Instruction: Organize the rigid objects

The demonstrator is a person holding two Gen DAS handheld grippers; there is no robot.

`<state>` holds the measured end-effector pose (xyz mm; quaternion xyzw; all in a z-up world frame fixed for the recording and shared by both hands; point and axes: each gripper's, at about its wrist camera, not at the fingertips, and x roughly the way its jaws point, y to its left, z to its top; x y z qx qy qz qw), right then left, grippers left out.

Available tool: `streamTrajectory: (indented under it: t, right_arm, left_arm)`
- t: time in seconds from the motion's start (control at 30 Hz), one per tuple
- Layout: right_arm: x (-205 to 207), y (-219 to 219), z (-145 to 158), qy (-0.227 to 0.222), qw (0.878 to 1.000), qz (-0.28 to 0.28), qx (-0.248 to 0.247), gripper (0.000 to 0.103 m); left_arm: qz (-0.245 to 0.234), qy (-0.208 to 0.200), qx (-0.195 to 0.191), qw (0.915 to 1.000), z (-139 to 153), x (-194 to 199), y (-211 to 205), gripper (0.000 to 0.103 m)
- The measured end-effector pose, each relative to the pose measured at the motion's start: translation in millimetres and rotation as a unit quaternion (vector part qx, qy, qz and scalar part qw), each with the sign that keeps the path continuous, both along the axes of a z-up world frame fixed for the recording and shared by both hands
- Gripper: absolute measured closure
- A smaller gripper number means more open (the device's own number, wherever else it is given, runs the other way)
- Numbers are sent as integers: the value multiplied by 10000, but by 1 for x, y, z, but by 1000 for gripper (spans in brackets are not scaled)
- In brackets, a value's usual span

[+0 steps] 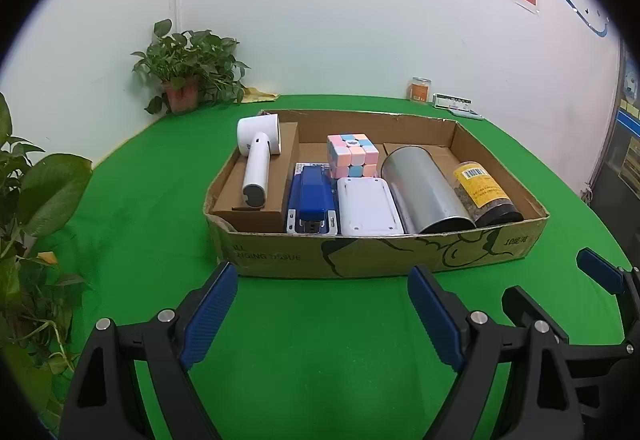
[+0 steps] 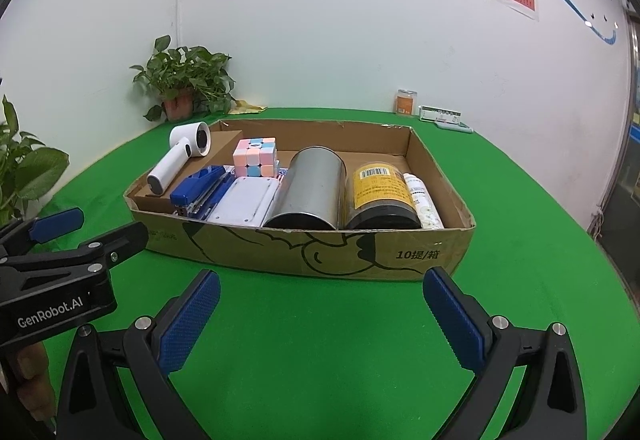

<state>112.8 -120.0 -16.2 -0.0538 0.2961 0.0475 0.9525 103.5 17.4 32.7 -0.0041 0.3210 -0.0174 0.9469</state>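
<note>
A shallow cardboard box [image 1: 360, 254] [image 2: 320, 252] stands on the green table. In it lie a white handheld device [image 1: 256, 159] [image 2: 176, 155] on a small brown carton [image 1: 256, 207], a blue stapler [image 1: 312, 197] [image 2: 200, 187], a pastel cube [image 1: 352, 153] [image 2: 256, 155], a white flat case [image 1: 368, 205] [image 2: 248, 199], a metal can [image 1: 424, 187] [image 2: 312, 191], a dark jar with a yellow label [image 1: 484, 191] [image 2: 380, 195] and a white tube [image 2: 424, 199]. My left gripper [image 1: 324, 316] and right gripper [image 2: 320, 324] are open and empty, in front of the box.
A potted plant [image 1: 188, 75] [image 2: 184, 83] stands in the back left corner, more leaves [image 1: 32, 199] at the left edge. An orange jar [image 1: 420, 89] [image 2: 406, 101] and a flat packet [image 1: 452, 101] sit by the back wall. The other gripper shows at each view's side.
</note>
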Motion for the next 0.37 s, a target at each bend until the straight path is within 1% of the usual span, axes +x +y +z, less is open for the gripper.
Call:
streamTrajectory:
  t: [0.17, 0.37]
  right_arm:
    - [3, 0, 1, 5, 10000, -29, -2, 1]
    - [9, 5, -2, 50, 10000, 11, 47, 1]
  left_arm:
    - [-90, 77, -75, 9999, -1, 5, 1, 16]
    - [-186, -47, 4, 9998, 0, 7, 0, 16]
